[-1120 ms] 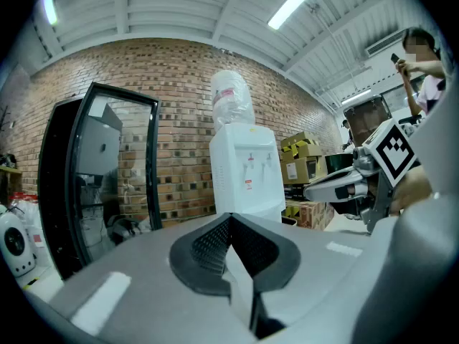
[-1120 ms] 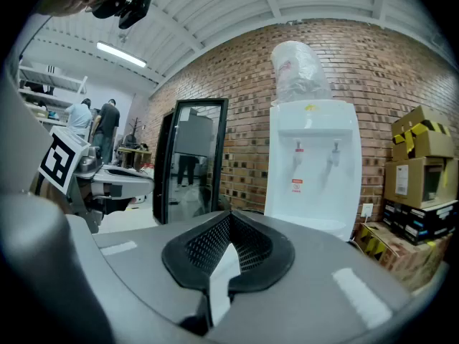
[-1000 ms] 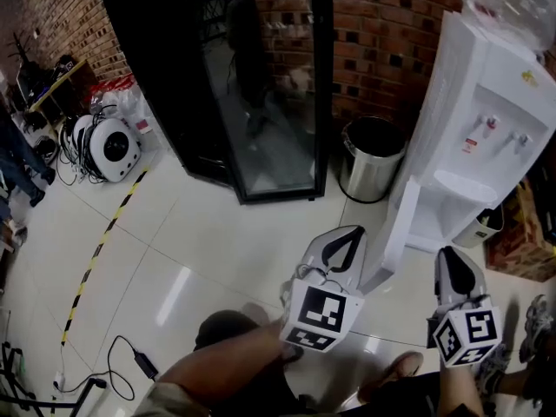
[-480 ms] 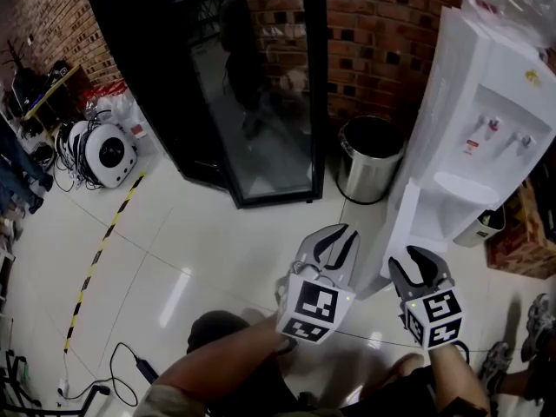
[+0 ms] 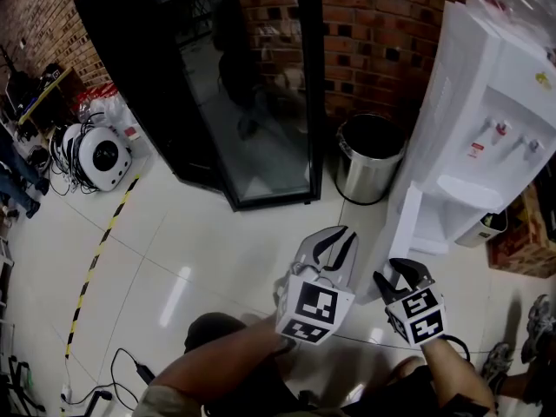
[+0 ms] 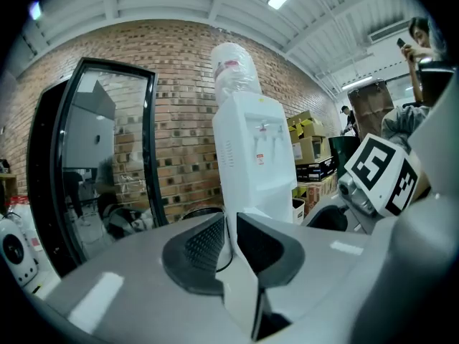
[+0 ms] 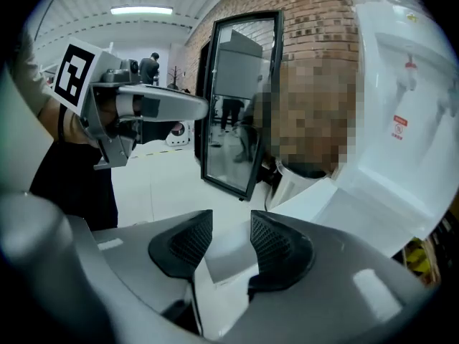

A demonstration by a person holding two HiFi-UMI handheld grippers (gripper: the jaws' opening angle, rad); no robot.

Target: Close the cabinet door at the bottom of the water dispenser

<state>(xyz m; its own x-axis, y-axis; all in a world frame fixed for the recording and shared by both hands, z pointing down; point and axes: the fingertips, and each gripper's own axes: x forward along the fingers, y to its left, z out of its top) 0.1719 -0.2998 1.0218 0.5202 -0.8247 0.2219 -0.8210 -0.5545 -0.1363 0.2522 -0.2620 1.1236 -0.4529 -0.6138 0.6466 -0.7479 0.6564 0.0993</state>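
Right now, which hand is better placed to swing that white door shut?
Right, probably. The right gripper hangs beside the open door, jaws opening, the door showing in their gap, ungripped. The left gripper sits farther left, jaws together.

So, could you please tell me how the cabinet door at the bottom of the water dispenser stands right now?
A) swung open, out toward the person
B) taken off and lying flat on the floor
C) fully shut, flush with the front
A: the white cabinet door stands swung out at an angle from the base of the water dispenser, away from its front.
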